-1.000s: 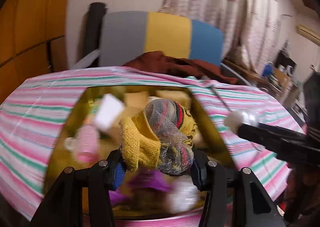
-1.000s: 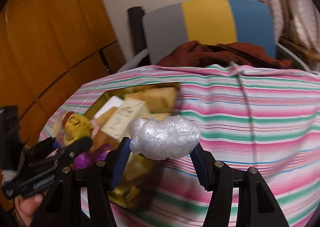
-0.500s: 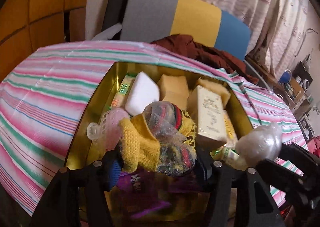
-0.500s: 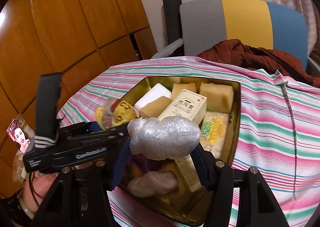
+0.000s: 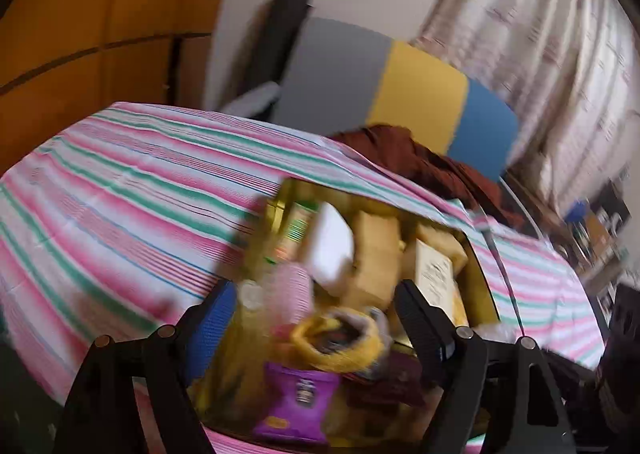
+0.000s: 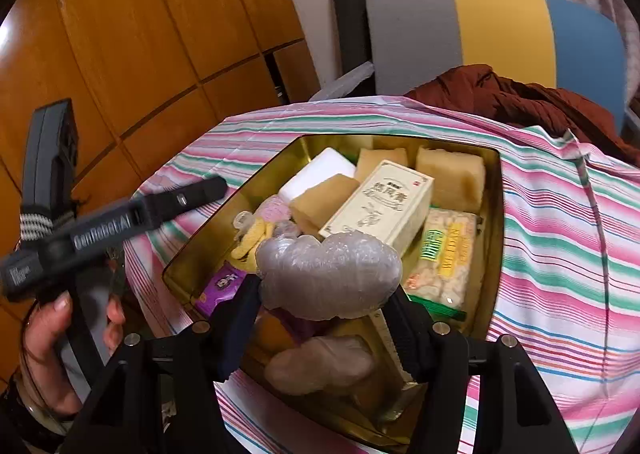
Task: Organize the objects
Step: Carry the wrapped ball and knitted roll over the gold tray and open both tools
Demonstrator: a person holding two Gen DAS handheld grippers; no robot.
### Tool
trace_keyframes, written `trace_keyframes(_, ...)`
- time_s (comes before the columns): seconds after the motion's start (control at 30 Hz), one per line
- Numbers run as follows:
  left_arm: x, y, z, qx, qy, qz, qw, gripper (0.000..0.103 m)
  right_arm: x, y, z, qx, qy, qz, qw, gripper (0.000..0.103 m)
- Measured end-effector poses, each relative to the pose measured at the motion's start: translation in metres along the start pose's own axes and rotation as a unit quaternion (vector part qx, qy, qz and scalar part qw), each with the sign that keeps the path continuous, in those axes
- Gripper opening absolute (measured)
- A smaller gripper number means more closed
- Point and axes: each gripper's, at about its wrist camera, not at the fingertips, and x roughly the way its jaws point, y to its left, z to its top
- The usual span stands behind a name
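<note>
Right tool (image 6: 328,306) clamping a clear plastic-wrapped bundle (image 6: 329,274) over the crowded gold tin (image 6: 494,221), left tool (image 5: 314,318) gaping empty above the yellow knit bundle (image 5: 340,342), striped worktop (image 5: 120,193) around.

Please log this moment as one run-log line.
left gripper: open, above sock in tin | right gripper: holds plastic wad over tin

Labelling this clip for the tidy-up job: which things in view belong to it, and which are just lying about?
Part of the job:
- gold tin
- plastic-wrapped bundle in the right tongs
- yellow knitted bundle, below the open left tongs

Lying about:
- striped chair
- brown garment
</note>
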Motion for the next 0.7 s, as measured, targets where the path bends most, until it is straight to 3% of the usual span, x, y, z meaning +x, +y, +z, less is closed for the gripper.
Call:
trace_keyframes(0.13, -0.006, 0.015, 0.006, -0.032, -0.012, 0.01, 0.9994, 0.083, 0.006, 0.01, -0.002, -0.012, 0.017, 0.02, 1.0, 0.066)
trace_keyframes(0.3, -0.01, 0.016, 0.005, -0.037, -0.012, 0.033, 0.9987, 0.083, 0.007, 0.016, -0.011, -0.013, 0.023, 0.033, 0.999, 0.089)
trace_keyframes(0.7, -0.012, 0.0, -0.01, -0.012, 0.005, 0.054, 0.9984, 0.083, 0.0, -0.004, -0.012, 0.027, 0.014, 0.007, 1.0, 0.09)
